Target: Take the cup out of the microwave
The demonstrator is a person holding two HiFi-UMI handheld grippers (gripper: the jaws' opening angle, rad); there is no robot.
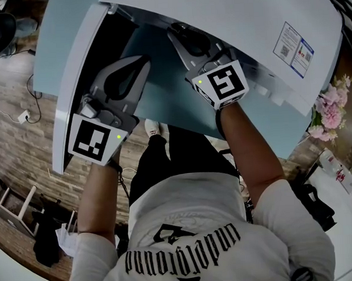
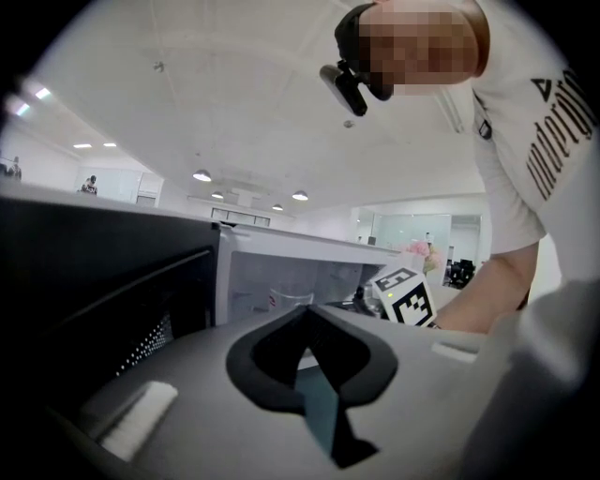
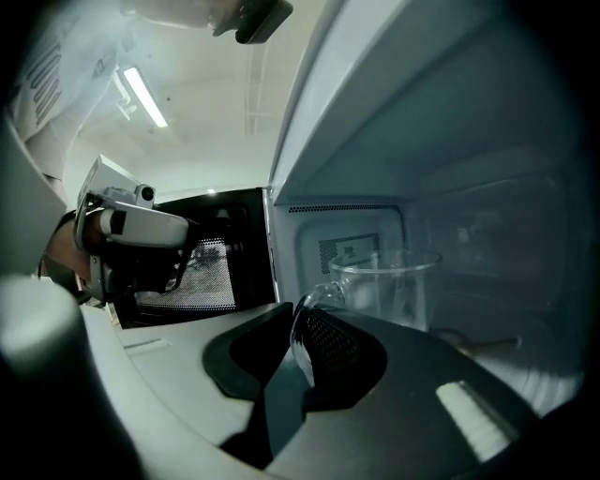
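while i lean over the microwave: both tools reach toward its open front, my arms and white shirt filling the lower half of the head view.
right tool: inside the cavity, jaws drawn in on the handle of the cup, with the glass loop pinched between them.
cup: clear glass, upright inside the microwave, handle turned out toward me. its base is hidden behind my tool, so i cannot tell how it sits on the cavity floor.
left tool: jaws together with nothing between them, held in front of the opening and near the door.
door: swung wide to my left, its dark mesh window showing in both gripper views.
table: a blue-green top carrying the microwave.
marker cubes: one on each tool, with the black-and-white squares turned up toward my head camera.
surroundings: a wood-pattern floor lies below at the left, and pink flowers stand at the right edge.
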